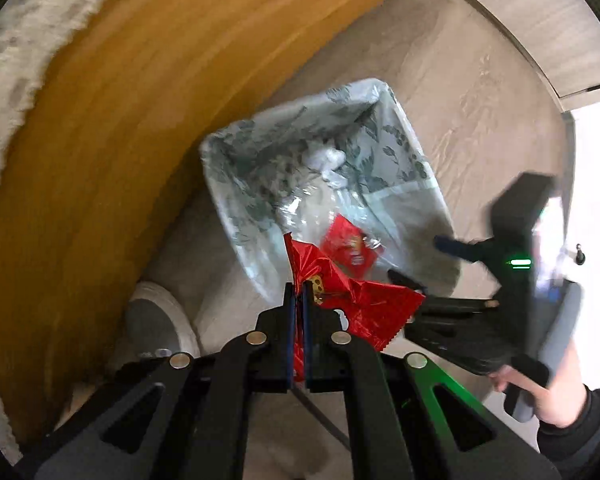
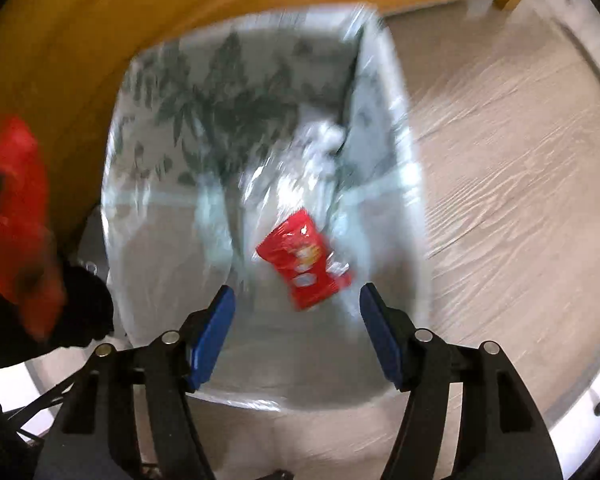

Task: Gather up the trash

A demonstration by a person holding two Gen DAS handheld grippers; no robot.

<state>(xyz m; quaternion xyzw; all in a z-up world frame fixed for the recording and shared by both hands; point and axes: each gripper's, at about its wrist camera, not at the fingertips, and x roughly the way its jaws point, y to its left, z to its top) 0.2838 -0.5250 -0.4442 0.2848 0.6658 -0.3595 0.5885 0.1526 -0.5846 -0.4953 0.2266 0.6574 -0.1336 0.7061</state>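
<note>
My left gripper [image 1: 299, 286] is shut on a crumpled red foil wrapper [image 1: 360, 304], held just over the near rim of a bin with a leaf-patterned plastic liner [image 1: 236, 208]. A smaller red snack packet [image 1: 348, 248] lies loose inside the bin. In the right wrist view my right gripper [image 2: 296, 292] stands open above the bin [image 2: 140, 220], its blue pads [image 2: 216, 332] wide apart and touching nothing. The red packet [image 2: 306, 258] shows blurred below them, clear of both pads. The held wrapper [image 2: 16, 208] appears at the left edge.
A yellow-brown wooden piece of furniture [image 1: 100, 160] curves along the bin's far and left side. Pale wood floor [image 1: 480, 100] spreads to the right. Crumpled white paper [image 1: 324, 158] lies deep in the bin. A round grey base [image 1: 156, 320] sits near left. A person's hand [image 1: 540, 396] holds the right gripper [image 1: 424, 262].
</note>
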